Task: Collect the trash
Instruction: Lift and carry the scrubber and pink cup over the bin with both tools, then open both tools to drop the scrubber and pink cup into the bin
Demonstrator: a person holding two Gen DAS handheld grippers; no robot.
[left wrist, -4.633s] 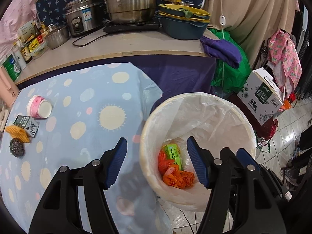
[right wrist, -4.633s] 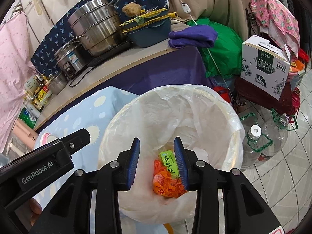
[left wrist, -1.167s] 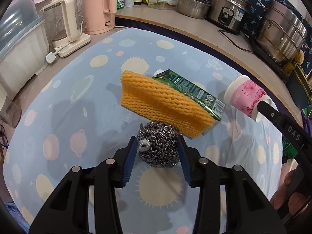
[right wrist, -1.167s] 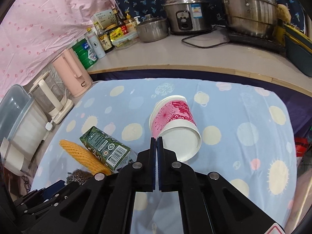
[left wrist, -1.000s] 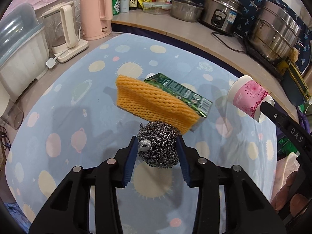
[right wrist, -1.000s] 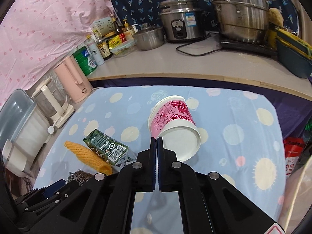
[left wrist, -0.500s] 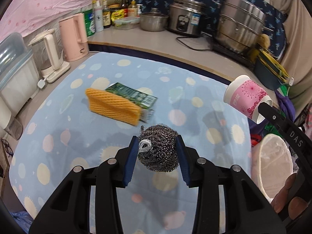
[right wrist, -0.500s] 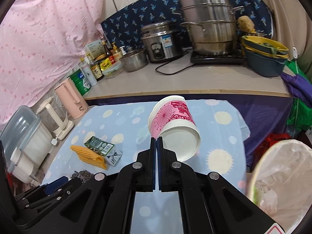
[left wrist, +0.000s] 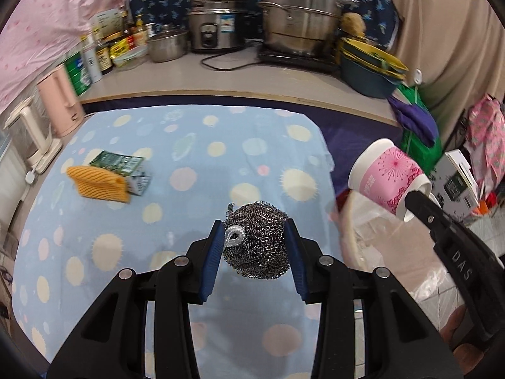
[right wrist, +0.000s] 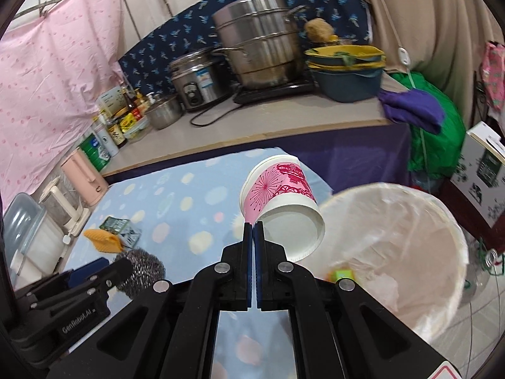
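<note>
Left wrist view, jaws: left gripper (left wrist: 255, 240), narrow, blue pads clamped on both sides of a round grey steel-wool scouring ball (left wrist: 257, 241), held clear above the cloth.
Right wrist view, jaws: right gripper (right wrist: 253, 232), pads nearly together, pinching the rim of a pink-and-white paper cup (right wrist: 281, 203), tilted with mouth toward the camera.
Below the left gripper: pale blue tablecloth with cream and pink dots (left wrist: 195, 164), over a table.
Left on the cloth: orange ribbed foam net sleeve (left wrist: 99, 184) touching a dark green drink carton (left wrist: 121, 169) lying on its side; both well apart from the scouring ball.
Right of the table: round cream waste bin lined with a clear plastic bag (right wrist: 442, 221), standing on the floor just beside the table edge; a small green carton (right wrist: 342, 274) inside, partly hidden.
Cup and bin: cup held near the bin's rim on the table side.
Behind: grey counter (right wrist: 284, 120) carrying a tall stacked steel steamer pot (right wrist: 262, 53), a steel rice cooker (right wrist: 199, 75) and a dark blue basin (right wrist: 350, 82).
Far left: pink kettle (left wrist: 60, 104).
</note>
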